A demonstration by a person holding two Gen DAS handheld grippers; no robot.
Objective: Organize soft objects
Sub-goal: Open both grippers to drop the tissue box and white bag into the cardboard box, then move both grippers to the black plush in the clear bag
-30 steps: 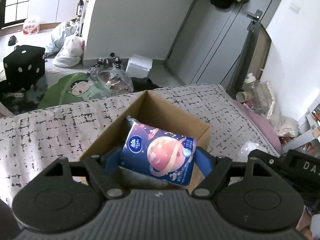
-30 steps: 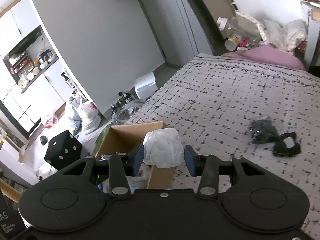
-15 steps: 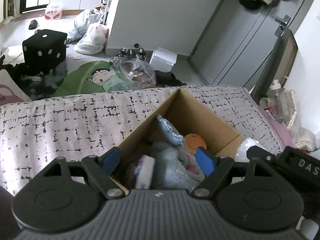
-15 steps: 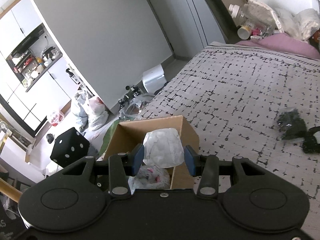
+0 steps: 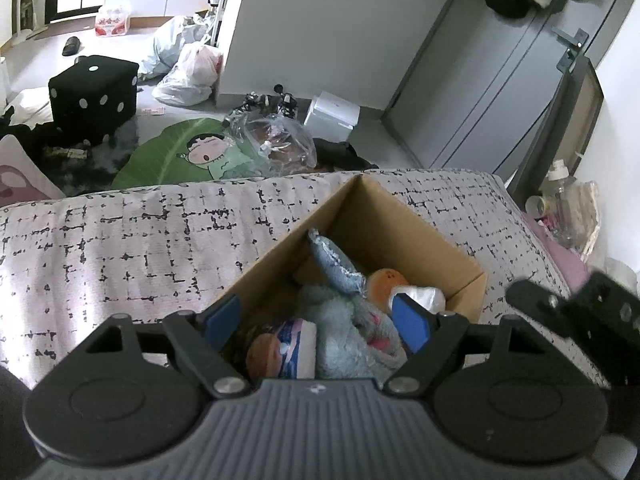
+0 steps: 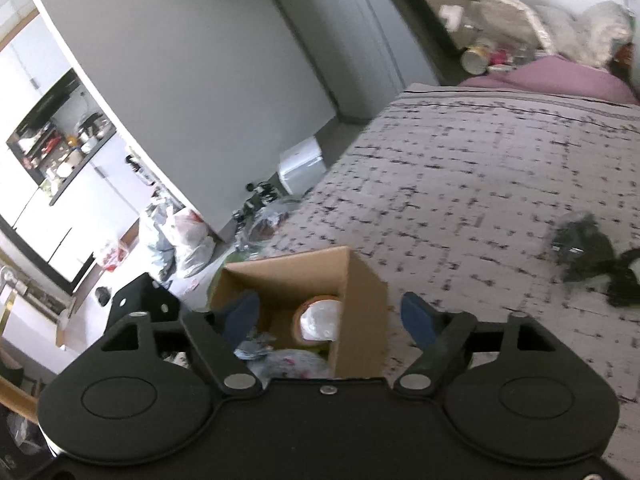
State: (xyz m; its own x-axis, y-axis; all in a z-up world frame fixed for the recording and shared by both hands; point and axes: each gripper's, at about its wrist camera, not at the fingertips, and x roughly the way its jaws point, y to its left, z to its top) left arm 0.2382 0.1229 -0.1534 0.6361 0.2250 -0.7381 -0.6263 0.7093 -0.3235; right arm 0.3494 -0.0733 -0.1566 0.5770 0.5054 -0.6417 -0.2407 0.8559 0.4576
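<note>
An open cardboard box point(image 5: 400, 232) stands on the patterned bed cover near the bed's edge. Inside lie a blue plush toy point(image 5: 348, 332), an orange ball point(image 5: 386, 284), a blue tissue pack point(image 5: 294, 344) and a white wrapped bundle point(image 5: 420, 296). My left gripper point(image 5: 316, 312) hovers open over the box's near side, gripping nothing. From the right wrist view, my right gripper point(image 6: 330, 312) hangs over the box point(image 6: 360, 292). Its jaws are opening, and the white bundle point(image 6: 320, 320) lies loose below them in the box. The right gripper's body point(image 5: 560, 312) shows at the right of the left view.
A black crumpled item point(image 6: 588, 246) lies on the bed cover point(image 6: 460, 184) to the right of the box. A pink pillow point(image 6: 560, 76) lies at the far end. Beyond the bed's edge the floor holds a black dice cube point(image 5: 94, 88), plastic bags point(image 5: 188, 76) and a green mat point(image 5: 168, 152).
The tissue pack has left my left gripper and now lies in the box. My right jaws have spread wide and the white bundle has dropped from them into the box.
</note>
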